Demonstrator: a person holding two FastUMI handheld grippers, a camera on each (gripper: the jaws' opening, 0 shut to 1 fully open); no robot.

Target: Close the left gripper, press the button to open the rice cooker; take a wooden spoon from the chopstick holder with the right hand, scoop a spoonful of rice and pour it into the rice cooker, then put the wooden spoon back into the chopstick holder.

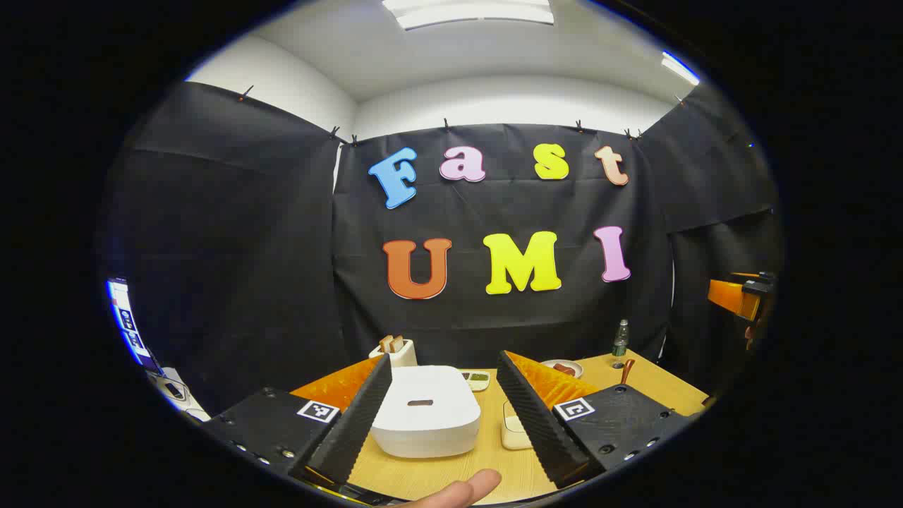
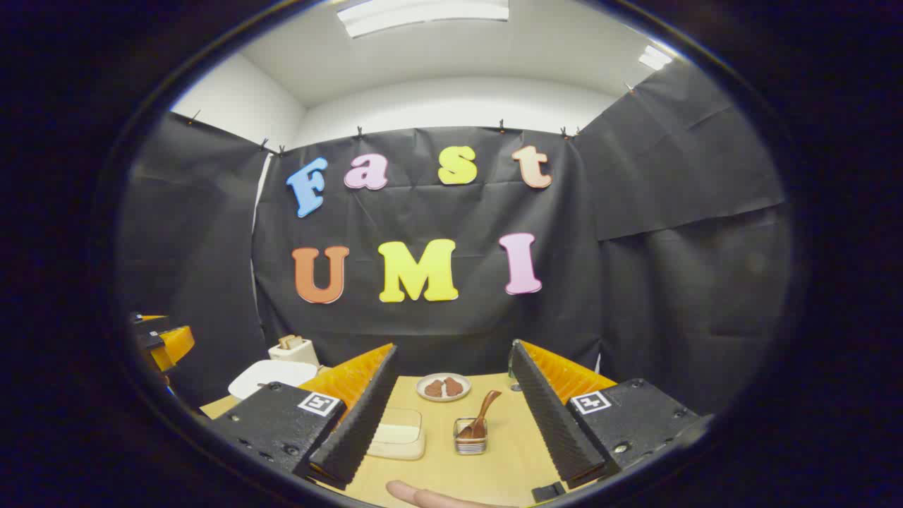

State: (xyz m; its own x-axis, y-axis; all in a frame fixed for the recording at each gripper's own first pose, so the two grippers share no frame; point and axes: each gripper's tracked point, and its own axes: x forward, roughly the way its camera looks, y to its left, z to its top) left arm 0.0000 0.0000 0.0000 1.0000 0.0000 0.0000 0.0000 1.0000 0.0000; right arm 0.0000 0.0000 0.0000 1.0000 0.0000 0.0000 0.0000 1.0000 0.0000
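Right now I have the wooden table (image 1: 437, 473) under both tools, and the white rice cooker (image 1: 426, 420) sits on it with its lid down, framed between the spread fingers of my left gripper (image 1: 448, 416). My right gripper (image 2: 451, 409) is spread wide too, holding nothing. Ahead of it stands the chopstick holder (image 2: 471, 437), the wooden spoon (image 2: 484, 410) leaning inside, just right of a shallow rice container (image 2: 401, 432).
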